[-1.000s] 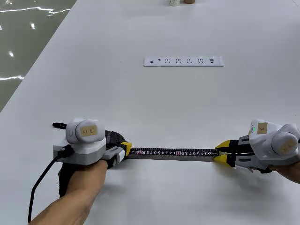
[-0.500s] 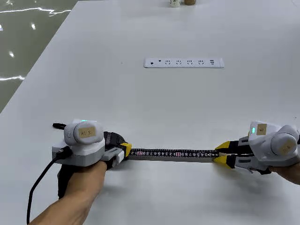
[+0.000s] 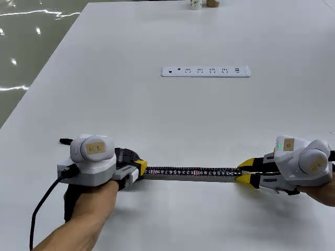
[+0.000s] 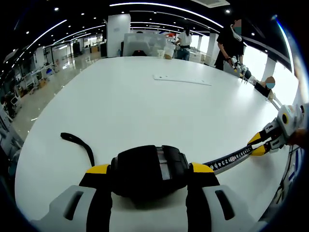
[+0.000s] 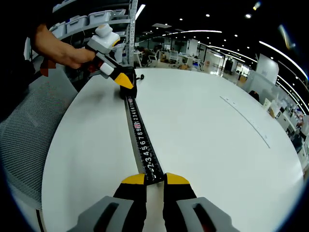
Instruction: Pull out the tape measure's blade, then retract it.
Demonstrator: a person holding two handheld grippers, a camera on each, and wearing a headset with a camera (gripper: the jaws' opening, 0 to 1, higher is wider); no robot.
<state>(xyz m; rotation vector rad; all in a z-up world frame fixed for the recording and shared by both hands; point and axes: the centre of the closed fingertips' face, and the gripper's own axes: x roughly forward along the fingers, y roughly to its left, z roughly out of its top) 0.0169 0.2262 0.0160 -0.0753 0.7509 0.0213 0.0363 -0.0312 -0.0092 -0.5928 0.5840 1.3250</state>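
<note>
Head view: white table (image 3: 157,115) w/ pwr strip (image 3: 205,71), glossy floor (image 3: 26,47)

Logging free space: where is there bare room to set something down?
Bare table between power strip and blade, and left of the strip. Crowded along the blade, from the tape measure in the left gripper to the right gripper.

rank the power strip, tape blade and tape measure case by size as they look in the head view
1. power strip, wider than the blade.
2. blade, about as long as the strip, so close.
3. tape measure case, smallest, partly hidden by the left gripper.
</note>
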